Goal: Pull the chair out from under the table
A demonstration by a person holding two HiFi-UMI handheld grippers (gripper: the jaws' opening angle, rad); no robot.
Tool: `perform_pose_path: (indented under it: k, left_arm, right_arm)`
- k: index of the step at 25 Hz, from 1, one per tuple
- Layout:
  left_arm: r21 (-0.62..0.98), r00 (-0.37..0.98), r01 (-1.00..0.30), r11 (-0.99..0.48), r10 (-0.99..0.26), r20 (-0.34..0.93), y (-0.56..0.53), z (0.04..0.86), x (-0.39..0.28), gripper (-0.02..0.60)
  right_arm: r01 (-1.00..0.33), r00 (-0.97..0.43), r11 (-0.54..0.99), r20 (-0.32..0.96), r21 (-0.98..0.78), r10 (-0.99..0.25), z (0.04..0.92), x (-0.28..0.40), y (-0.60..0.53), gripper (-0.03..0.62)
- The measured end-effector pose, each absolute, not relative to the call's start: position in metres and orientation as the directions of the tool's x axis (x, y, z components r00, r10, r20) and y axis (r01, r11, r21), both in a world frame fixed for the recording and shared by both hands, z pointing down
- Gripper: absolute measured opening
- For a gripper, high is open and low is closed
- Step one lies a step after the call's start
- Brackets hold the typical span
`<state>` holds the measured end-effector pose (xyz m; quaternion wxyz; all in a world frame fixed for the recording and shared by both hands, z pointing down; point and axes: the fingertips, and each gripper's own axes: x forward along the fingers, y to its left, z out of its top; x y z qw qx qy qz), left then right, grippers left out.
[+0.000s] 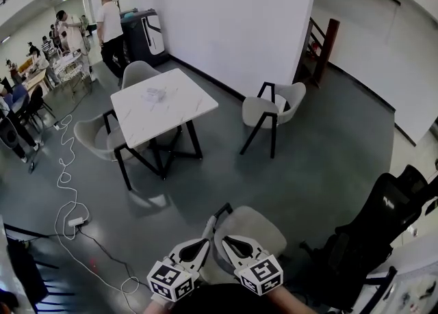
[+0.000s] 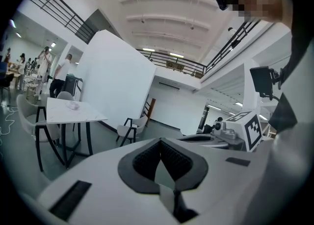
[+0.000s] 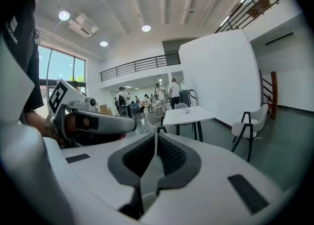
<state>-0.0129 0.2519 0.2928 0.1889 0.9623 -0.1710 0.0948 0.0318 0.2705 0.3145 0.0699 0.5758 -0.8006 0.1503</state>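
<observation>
Left gripper [image 2: 160,141]: the jaws are shut, tip on tip, with nothing in them. It is held low, just beside the right one.
Right gripper [image 3: 155,136]: the jaws are shut too, and they hold nothing.
Table [image 1: 185,94]: it has a white square top and black legs. It stands out on the grey floor, well apart from both grippers.
Tucked chair [image 1: 92,136]: it is at the table's left edge in the head view. Its seat goes partly under the top and its back sticks out.
Far chair [image 1: 137,72]: it sits close in at the table's far edge.
Side chair [image 1: 274,107]: it is right of the table and apart from it, with bare floor all round.
Near chair [image 1: 256,227]: it is right under the grippers.
Floor [image 1: 287,176]: there is a wide bare patch between the table and the near chair.
Cable [image 1: 65,176]: it is white and curls on the floor left of the tucked chair.
Black chair [image 1: 383,220]: it is at the right edge, near the near chair.
Wall [image 1: 226,18]: it is white and stands behind the table.
</observation>
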Motion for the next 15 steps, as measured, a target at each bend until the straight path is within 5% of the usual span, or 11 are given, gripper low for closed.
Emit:
perform_pose_path:
  k: [15]
  left_arm:
    - [0.338,0.919,-0.361,-0.869,-0.270,0.289,0.263,0.307,-0.013,0.005]
  right_arm:
    - [-0.942,-0.326,0.279,0.305,-0.187,-0.895,0.325,0.031,0.281,0.031]
